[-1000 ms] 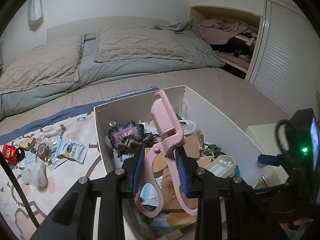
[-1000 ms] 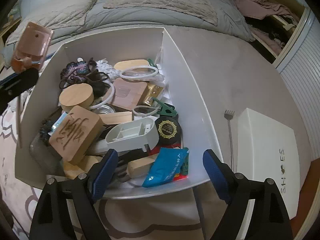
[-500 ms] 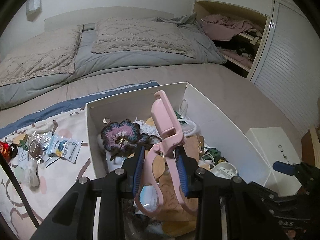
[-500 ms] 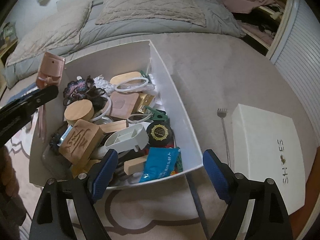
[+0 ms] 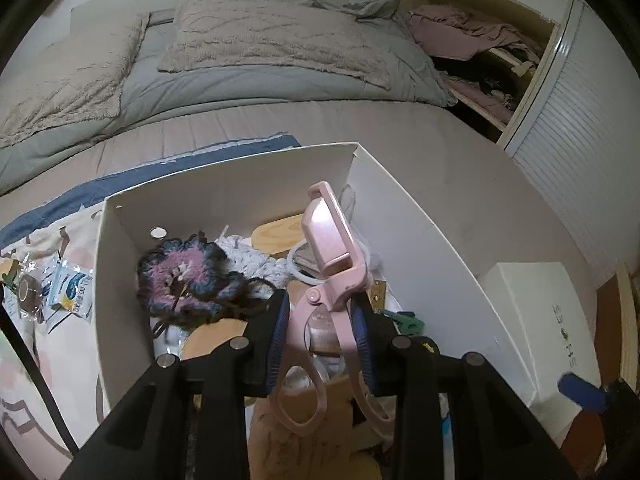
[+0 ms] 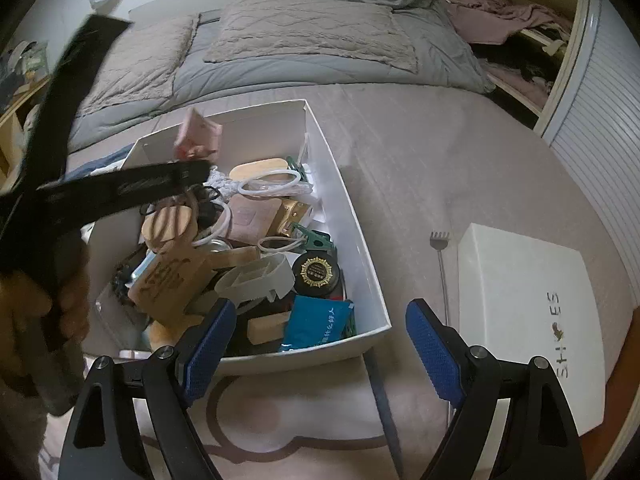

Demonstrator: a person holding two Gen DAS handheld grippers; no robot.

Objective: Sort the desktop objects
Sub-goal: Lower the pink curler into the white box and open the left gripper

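Left gripper (image 5: 320, 328) closed narrowly on a pink eyelash curler (image 5: 328, 280), blue pads pinching both shanks just below the hinge, handle loops hanging toward the camera and the curved clamp head poking up and away. Held in the air over the open white box (image 5: 248, 184), above the jumble inside: a crocheted purple-and-blue flower (image 5: 184, 276), wooden pieces, white cord.

Probably light and stiff, with smooth painted metal or plastic (hard to tell which) that could slip or pivot between the pads. Best gripped where it is now, across the two shanks near the hinge; squeezing there also keeps the clamp shut. Loops too open and the head too curved for a sure hold. Head looks like the delicate part, so best set down without knocking it.

Right gripper (image 6: 316, 344) spread wide and empty, hovering at the near rim of the same box, with a blue sachet (image 6: 316, 322) and a white plastic holder (image 6: 256, 276) just beyond its fingertips. From this side, the curler seen only as a blurred pink shape at the far left end of the box, beyond the left gripper's dark frame.

White shoebox lid (image 6: 524, 320) lying on the floor to the right, a metal back scratcher (image 6: 440, 264) between it and the box. Small packets (image 5: 68, 288) already laid out on the patterned mat left of the box.
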